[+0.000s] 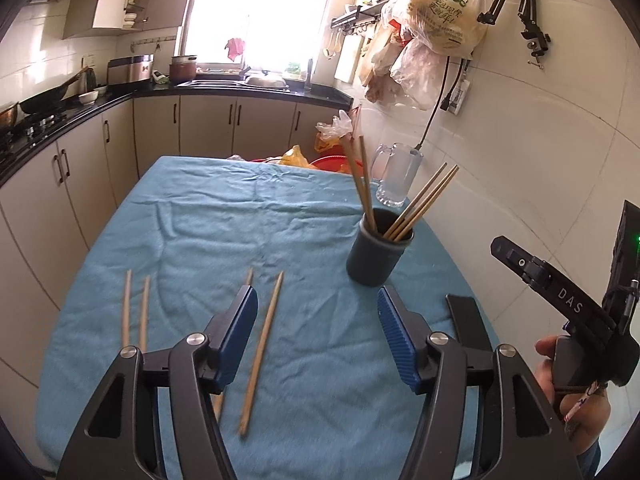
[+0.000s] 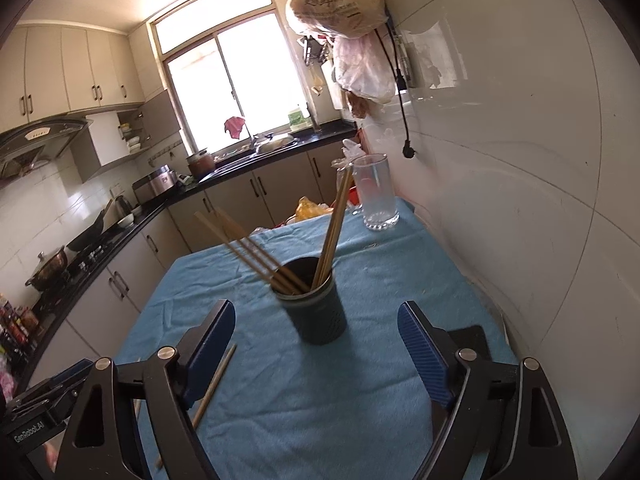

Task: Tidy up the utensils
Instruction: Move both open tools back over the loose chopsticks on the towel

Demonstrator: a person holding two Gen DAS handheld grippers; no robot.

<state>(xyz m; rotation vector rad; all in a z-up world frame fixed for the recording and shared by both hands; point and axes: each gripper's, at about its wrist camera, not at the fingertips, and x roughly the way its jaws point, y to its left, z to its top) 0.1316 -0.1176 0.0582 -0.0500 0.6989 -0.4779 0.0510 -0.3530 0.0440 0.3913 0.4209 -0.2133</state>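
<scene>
Chopsticks are split between two places: four lie loose on the blue cloth (image 1: pixel 192 232) and five stand in the dark cup (image 1: pixel 378 252). That cloth, the largest thing in view, covers the whole table. Above it, at 1 o'clock in the left wrist view, a plastic bag (image 1: pixel 444 12) printed with green Chinese characters hangs from a wall rack. The left gripper (image 1: pixel 318 328) hangs over the cloth with its blue-padded jaws spread wide and nothing between them; the right gripper (image 2: pixel 316 344) is likewise spread and empty, with the cup straight ahead of it at 12 o'clock. "DAS" is printed in white on the right gripper's body in the left wrist view, and "GenRobot.AI" on the left gripper's body in the right wrist view. One clear glass mug (image 1: pixel 394 176) stands beyond the cup, near the wall. In the left wrist view, two loose chopsticks (image 1: pixel 135 304) lie side by side at 9 o'clock, one single chopstick (image 1: pixel 262 350) lies just inside the left jaw, and a fourth is mostly hidden behind that jaw.
</scene>
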